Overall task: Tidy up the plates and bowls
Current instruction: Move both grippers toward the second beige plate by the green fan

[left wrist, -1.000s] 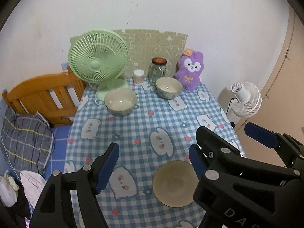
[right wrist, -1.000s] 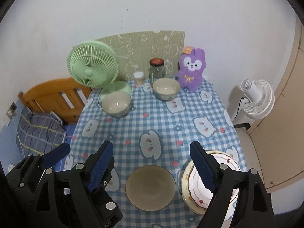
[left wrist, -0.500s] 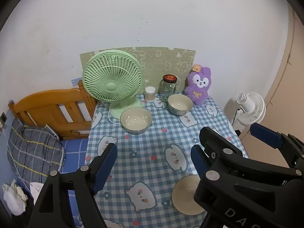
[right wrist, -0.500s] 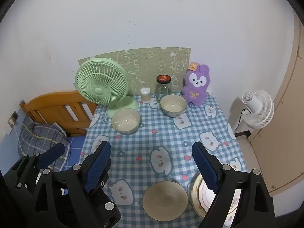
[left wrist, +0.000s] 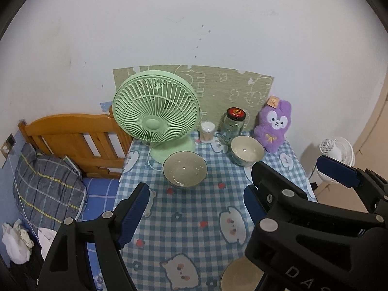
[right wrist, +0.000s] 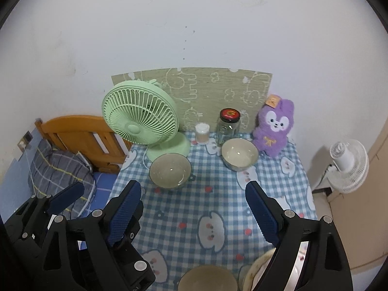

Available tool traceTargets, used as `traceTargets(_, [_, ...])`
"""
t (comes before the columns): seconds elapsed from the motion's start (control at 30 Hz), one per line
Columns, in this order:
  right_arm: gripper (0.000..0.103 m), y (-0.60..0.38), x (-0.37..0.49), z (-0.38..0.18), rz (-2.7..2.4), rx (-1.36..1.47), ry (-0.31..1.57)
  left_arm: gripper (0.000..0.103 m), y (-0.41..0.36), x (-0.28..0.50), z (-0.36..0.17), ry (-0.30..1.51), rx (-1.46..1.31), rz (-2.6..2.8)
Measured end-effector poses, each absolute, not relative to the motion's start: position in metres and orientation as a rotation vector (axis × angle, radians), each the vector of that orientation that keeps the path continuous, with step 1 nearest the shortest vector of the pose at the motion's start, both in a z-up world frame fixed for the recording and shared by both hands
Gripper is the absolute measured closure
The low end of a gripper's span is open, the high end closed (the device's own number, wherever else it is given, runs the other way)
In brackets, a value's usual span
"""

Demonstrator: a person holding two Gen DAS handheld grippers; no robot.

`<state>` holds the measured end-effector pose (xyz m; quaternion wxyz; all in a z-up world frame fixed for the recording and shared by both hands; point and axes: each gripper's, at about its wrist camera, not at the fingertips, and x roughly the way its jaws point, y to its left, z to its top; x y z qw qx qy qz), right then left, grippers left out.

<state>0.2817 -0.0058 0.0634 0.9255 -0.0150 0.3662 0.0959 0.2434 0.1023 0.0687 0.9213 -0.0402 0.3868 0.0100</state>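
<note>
On the blue checked tablecloth, two ceramic bowls stand at the far end: one before the green fan, the other beside the purple plush. A third, beige bowl sits at the near edge, cut off by the picture. Right of it lie stacked patterned plates, partly hidden behind my right gripper's finger. My left gripper and right gripper hover side by side above the near half of the table, both open with nothing between their blue pads.
A green desk fan, a small swab tub, a red-lidded glass jar and a purple plush line the back by the wall. A wooden bed end with a pillow is on the left, a white floor fan on the right.
Both grippers have drawn back and risen from the table. The near bowl and the plates have slid to the bottom edge of the views. Both pairs of jaws stay wide.
</note>
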Motion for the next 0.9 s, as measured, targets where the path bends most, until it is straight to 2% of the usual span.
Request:
traceTargets(0.57, [0.013, 0.003, 0.39, 0.018, 0.347, -0.081, 0.817, 0.021, 0.106, 0.327, 0.022, 0.851, -0.161, 0.149])
traceTargets(0.9, [0.013, 0.022, 0.45, -0.032, 0.391, -0.077, 0.854, 0.022, 0.122, 0.375, -0.024, 0.891, -0.173, 0.214])
